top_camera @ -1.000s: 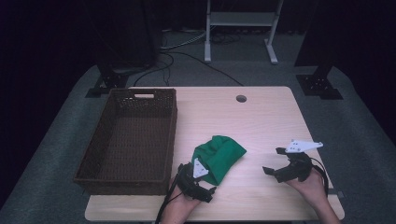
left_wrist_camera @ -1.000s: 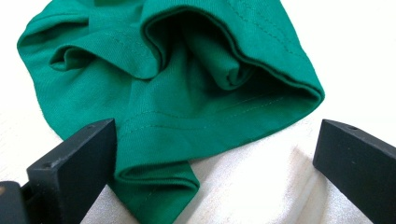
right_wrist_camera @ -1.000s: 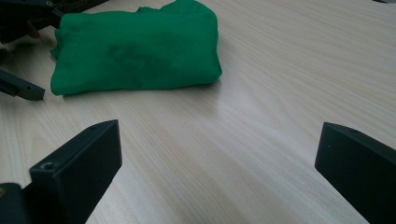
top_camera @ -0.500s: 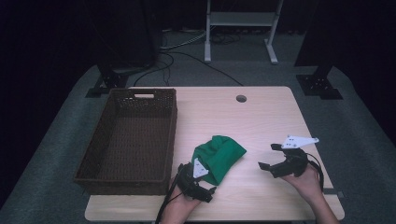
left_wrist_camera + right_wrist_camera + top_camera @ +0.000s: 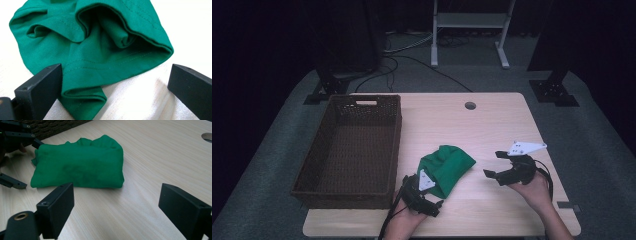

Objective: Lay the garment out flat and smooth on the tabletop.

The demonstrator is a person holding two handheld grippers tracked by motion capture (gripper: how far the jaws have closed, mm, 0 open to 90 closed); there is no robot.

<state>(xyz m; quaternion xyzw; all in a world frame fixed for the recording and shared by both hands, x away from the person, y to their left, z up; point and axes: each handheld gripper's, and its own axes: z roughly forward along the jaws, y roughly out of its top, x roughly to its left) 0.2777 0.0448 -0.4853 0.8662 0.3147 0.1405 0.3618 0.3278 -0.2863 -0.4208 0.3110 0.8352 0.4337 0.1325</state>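
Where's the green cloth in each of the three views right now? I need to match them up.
High view: green cloth lies low centre on the table, right of the wicker basket.
Left gripper view: cloth spreads across the upper frame, its hem between the open jaws.
Right gripper view: cloth sits upper left of centre.
Shared landmark: the pale wooden table.

This looked like a lab or recording studio rather than a home. A single pale wooden bench point(image 5: 472, 125) with a round cable hole point(image 5: 470, 105) stood on grey carpet point(image 5: 277, 155) in the middle of the frame, lit from above while everything around it fell into darkness. Black stand bases point(image 5: 557, 92) sat at the upper right and upper left, loose cables point(image 5: 412, 57) ran across the floor at the top, and a white metal frame point(image 5: 467, 30) stood at upper centre. Black curtains or panels closed off the background.
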